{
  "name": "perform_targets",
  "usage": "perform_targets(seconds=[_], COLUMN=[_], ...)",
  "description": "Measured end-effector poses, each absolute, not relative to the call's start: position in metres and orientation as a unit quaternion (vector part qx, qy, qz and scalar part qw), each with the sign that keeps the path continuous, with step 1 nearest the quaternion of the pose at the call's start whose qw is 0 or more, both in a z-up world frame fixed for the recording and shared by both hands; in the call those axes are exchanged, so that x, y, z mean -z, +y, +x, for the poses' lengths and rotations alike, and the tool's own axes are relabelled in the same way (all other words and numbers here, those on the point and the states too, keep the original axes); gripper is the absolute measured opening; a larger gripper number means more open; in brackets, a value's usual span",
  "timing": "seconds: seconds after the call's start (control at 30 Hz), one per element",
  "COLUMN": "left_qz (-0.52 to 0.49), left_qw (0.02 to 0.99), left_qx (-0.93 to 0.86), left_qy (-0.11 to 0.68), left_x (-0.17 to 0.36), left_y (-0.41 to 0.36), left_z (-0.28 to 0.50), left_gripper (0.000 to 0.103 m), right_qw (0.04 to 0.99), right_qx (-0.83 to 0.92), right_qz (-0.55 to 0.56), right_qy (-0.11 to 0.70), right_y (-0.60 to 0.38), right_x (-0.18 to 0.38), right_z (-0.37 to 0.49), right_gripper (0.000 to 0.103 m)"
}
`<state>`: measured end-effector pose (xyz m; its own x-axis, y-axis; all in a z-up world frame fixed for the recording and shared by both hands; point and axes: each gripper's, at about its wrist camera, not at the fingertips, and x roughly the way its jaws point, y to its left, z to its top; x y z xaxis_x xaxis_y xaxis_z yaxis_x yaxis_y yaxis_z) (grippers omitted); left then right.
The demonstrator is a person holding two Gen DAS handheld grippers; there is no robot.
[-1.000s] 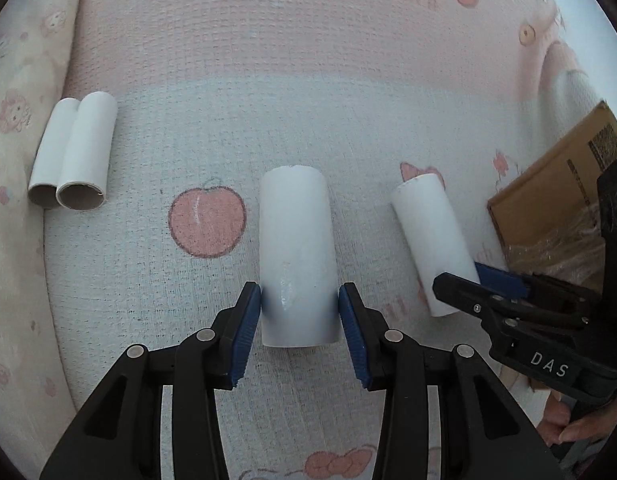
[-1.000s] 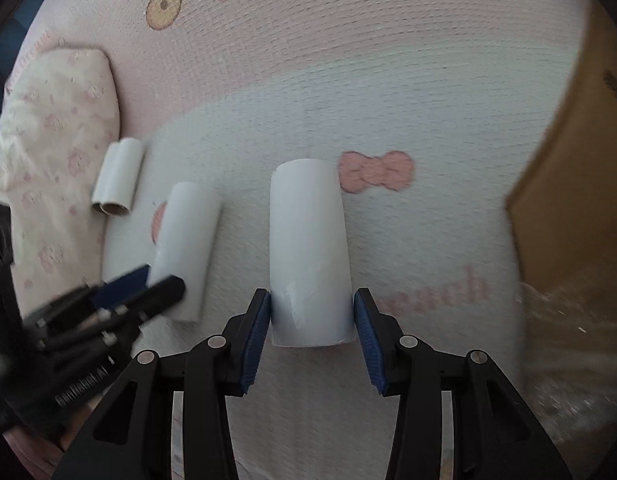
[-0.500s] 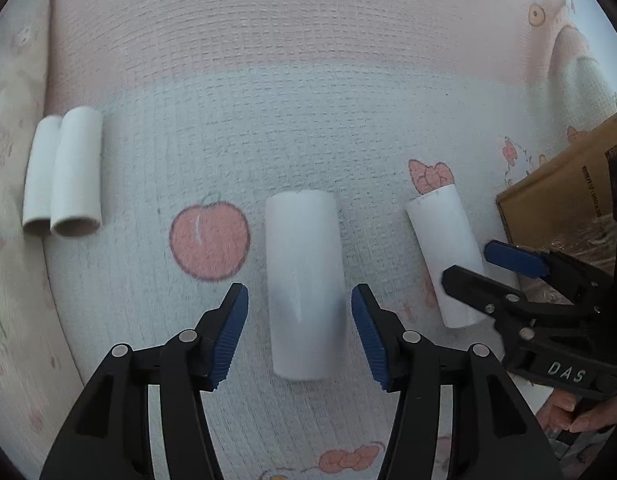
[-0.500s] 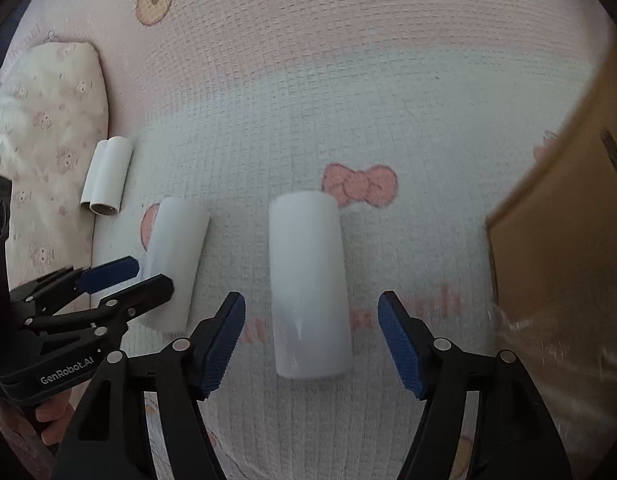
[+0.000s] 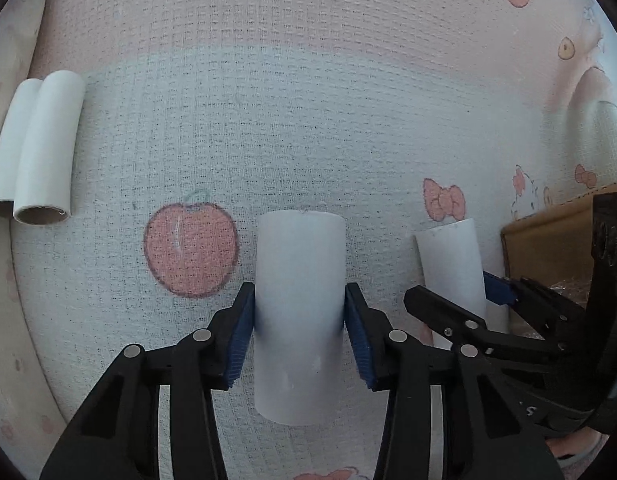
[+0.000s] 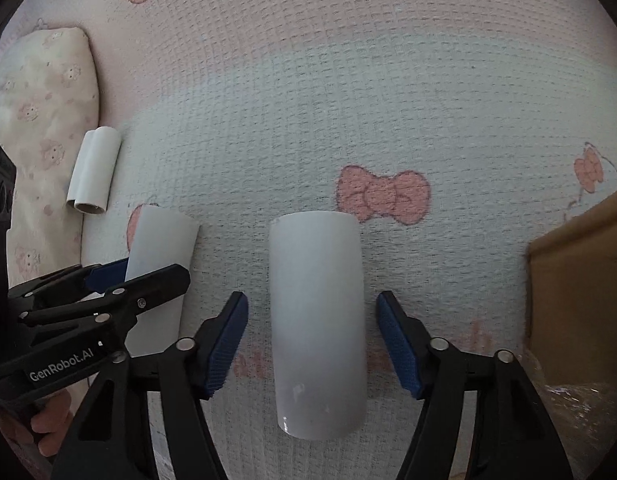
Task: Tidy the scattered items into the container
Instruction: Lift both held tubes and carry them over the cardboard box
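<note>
White cardboard tube (image 5: pixel 299 312) lying flat, clenched by closing left gripper (image 5: pixel 299 334) for lifting | second white tube (image 6: pixel 316 320) between closing, not-yet-touching right gripper (image 6: pixel 312 340) pads | brown cardboard box (image 6: pixel 580 288) nearby.

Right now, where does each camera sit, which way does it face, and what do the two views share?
Left wrist: on the left gripper, looking steeply down at a white tube its closing jaws touch; the right gripper and some fingers show.
Right wrist: on the right gripper, looking steeply down at another white tube between closing jaws, apart from it; the left gripper shows.
Shared: both tubes, the paired tubes, the printed blanket, the cardboard box.
</note>
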<state>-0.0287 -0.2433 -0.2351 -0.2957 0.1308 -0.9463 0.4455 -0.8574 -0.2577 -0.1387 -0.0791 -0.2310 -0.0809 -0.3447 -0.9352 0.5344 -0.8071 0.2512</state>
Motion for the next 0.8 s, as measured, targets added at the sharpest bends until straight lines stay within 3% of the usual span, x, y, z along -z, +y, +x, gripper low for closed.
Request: perform_targets(seconds=[0.17, 0.57, 0.8], left_qz=[0.573, 0.526, 0.488], left_qw=[0.095, 0.102, 0.113], left_qx=[0.777, 0.817, 0.846], left_qy=[0.242, 0.212, 0.183], left_x=[0.227, 0.184, 0.151], left_y=[-0.235, -0.222, -0.217], left_z=[-0.025, -0.001, 0.008], left_gripper=[0.047, 0.047, 0.047], right_qw=[0.296, 0.319, 0.337], right_qx=[0.741, 0.749, 0.767], right_qz=[0.594, 0.572, 0.544], right_qy=[0.103, 0.096, 0.037], right_y=[-0.087, -0.094, -0.088], right_x=[0.231, 0.210, 0.174], right_z=[-0.133, -0.110, -0.111], right_gripper=[0.041, 0.040, 0.040])
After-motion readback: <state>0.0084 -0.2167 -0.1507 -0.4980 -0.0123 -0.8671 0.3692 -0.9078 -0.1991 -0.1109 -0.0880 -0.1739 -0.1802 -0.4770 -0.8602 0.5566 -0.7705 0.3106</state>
